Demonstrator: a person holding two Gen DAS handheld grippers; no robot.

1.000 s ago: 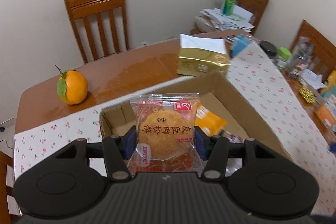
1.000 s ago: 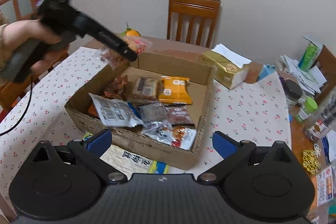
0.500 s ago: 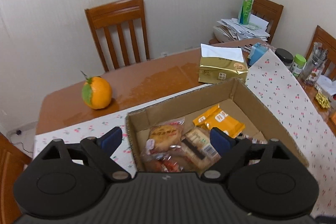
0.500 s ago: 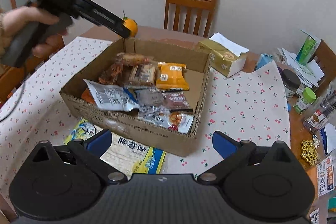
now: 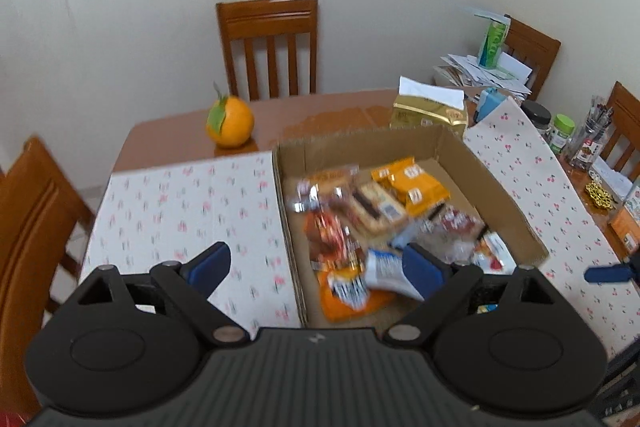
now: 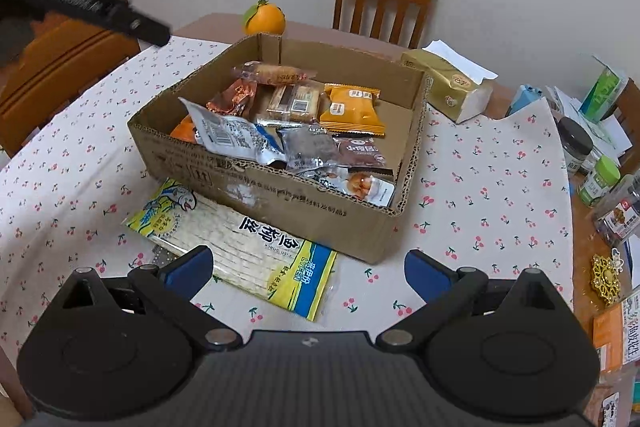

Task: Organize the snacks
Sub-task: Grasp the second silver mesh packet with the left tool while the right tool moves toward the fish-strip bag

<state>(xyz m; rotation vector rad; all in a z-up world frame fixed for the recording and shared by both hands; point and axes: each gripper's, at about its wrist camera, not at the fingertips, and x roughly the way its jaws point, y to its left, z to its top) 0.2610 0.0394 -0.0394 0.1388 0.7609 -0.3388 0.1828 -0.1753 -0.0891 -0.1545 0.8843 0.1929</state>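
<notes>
A cardboard box point(image 6: 276, 195) point(image 5: 500, 187) holds several wrapped snacks, among them the round pastry packet point(image 6: 276, 74) at its far left corner and an orange packet point(image 6: 352, 111). A yellow-green fish-snack bag point(image 6: 240, 243) lies flat on the cloth against the box's near wall. My left gripper point(image 5: 316, 269) is open and empty, above the box's left wall; it also shows in the right wrist view point(image 6: 100, 13). My right gripper point(image 6: 306, 269) is open and empty, just above the near end of the fish-snack bag.
An orange point(image 5: 230, 125) and a gold tissue pack point(image 5: 430, 111) sit on the bare wood beyond the box. Jars and bottles point(image 6: 600, 179) stand at the right edge. Chairs point(image 5: 268, 47) ring the table. Cherry-print cloth point(image 6: 488, 187) covers the near table.
My left gripper opened, dropped the pastry packet into the box's far left corner and has pulled back and left. My right gripper moved down toward the fish-snack bag.
</notes>
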